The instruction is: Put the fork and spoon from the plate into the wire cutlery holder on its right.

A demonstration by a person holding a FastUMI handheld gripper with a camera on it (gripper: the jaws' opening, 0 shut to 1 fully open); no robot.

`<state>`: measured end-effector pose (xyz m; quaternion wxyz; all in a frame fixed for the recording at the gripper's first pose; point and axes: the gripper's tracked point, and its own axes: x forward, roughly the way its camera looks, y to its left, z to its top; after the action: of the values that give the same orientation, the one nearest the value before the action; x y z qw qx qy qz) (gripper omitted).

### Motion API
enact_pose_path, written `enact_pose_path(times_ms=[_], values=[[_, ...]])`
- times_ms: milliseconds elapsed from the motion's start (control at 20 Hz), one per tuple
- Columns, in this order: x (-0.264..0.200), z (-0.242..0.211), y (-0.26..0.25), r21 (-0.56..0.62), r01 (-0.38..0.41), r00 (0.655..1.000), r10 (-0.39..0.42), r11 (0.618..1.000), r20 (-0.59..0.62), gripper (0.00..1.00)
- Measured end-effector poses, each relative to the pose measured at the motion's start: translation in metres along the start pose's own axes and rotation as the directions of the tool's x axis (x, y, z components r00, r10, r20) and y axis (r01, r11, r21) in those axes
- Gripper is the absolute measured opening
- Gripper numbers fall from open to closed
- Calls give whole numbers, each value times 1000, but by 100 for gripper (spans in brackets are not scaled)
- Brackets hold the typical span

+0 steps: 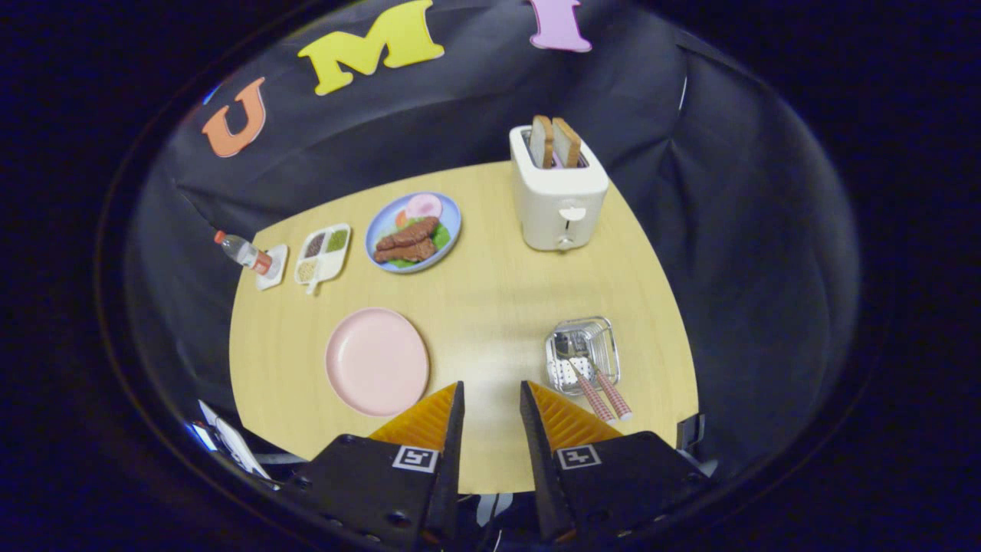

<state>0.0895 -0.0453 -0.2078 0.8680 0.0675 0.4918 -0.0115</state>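
Pale wooden tabletop (490, 307) holds the round pink plate (376, 360), now bare; two checked-handled utensils (603, 395) already stand in the square wire cutlery holder (582, 354). Gripper (492, 406) hangs parted, grasping nothing, so the task looks finished and retreat remains

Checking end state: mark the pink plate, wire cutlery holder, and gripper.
pink plate (376, 361): gripper view, bare centre.
wire cutlery holder (605, 331): gripper view, far rim.
gripper (492, 392): gripper view, open gap midway between the fingertips.
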Motion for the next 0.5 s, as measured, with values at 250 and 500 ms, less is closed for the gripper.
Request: enact_pose_path(times_ms=[250, 500], values=[[-57, 19, 46, -20, 38, 937, -28, 999, 347, 42], [-126, 36, 83, -62, 45, 735, 9, 997, 678, 41]])
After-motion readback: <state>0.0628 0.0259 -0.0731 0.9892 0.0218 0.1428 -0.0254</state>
